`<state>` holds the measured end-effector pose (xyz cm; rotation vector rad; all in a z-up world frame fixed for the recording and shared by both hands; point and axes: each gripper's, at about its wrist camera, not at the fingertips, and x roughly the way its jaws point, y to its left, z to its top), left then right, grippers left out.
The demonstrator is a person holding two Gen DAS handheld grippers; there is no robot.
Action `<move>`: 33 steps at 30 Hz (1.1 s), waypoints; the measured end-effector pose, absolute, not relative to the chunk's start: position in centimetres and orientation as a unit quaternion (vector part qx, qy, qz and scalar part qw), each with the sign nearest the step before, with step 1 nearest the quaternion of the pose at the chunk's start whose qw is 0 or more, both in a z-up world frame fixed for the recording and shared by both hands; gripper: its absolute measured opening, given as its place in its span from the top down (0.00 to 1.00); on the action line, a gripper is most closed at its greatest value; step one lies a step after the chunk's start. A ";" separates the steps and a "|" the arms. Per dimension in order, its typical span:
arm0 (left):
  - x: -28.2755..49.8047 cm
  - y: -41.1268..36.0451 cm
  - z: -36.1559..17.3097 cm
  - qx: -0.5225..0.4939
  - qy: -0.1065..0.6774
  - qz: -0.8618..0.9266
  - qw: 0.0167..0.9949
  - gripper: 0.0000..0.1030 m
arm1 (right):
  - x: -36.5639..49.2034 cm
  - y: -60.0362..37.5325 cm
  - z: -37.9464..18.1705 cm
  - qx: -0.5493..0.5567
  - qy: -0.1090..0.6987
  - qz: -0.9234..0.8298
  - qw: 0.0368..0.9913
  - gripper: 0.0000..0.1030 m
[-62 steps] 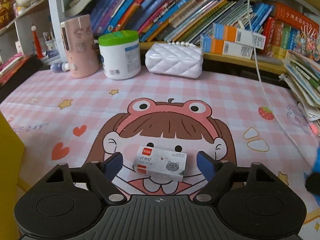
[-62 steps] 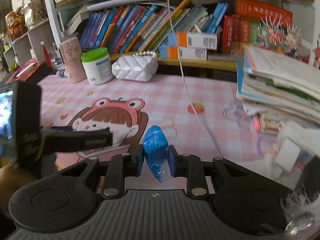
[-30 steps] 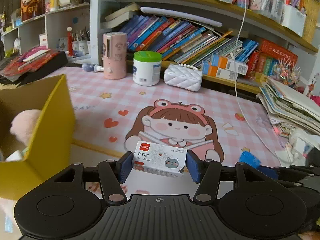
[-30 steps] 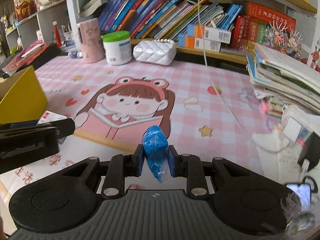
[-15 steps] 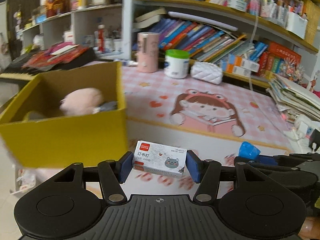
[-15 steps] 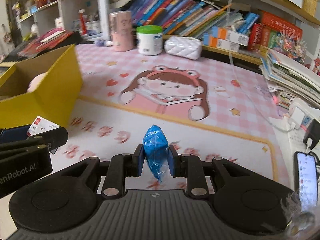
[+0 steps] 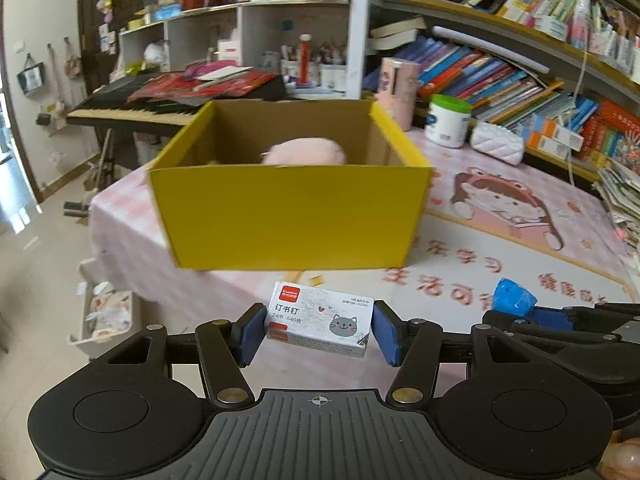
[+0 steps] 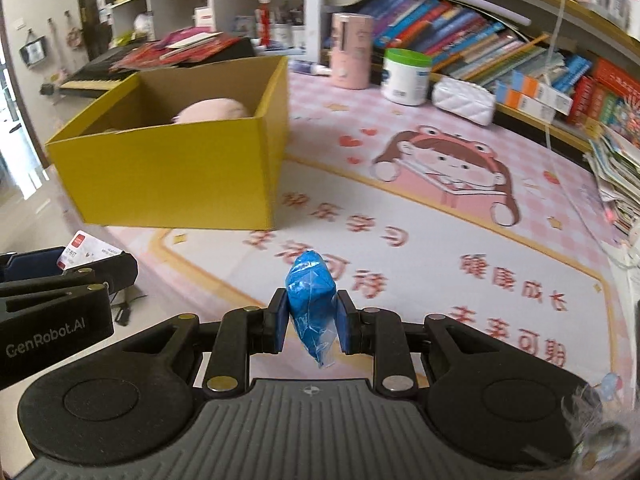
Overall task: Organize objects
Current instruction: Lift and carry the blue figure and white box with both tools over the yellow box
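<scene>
Staples: white box with a red logo and a cat face, clamped end to end between blue pads of left claw, low centre of the left view, tilted slightly down to the right, off the table. Seen again at left edge of the right view, poking out beyond the left claw.

Blue packet: crinkled plastic wrap, pinched upright in right claw, fully clenched on it, low centre of the right view, twisted tail hanging below the pads. Seen too at lower right of the left view, sticking up from the right claw.

Beyond the staples, centre of the left view: yellow box, open on top, brown inside, standing on the mat near the table's corner. Inside, against the far wall, pink plush, only its top showing over the rim. In the right view, same box at upper left, plush within.

Right of the box: mat printed with a cartoon girl and red characters. Further back, upper right: pink cylinder, white tub with green lid, quilted white purse, then slanted books on a shelf. Stacked papers at right edge. Keyboard at upper left, off the table. Floor clutter at lower left, blurred.
</scene>
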<state>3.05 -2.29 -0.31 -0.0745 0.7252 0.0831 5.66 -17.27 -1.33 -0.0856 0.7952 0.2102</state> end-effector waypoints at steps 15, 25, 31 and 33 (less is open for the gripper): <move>-0.1 3.3 0.4 -0.011 0.333 0.059 0.941 0.46 | 2.4 -10.2 -0.6 -0.056 0.369 0.117 0.920 0.78; -1.3 5.8 1.3 -0.012 0.315 0.069 0.947 0.46 | 1.1 -6.9 0.7 -0.080 0.348 0.122 0.926 0.78; -1.5 5.9 1.8 -0.014 0.303 0.062 0.951 0.46 | 0.6 -6.5 1.3 -0.084 0.341 0.116 0.929 0.78; -1.4 5.9 1.9 -0.016 0.302 0.060 0.951 0.46 | 0.6 -6.5 1.4 -0.087 0.341 0.115 0.929 0.78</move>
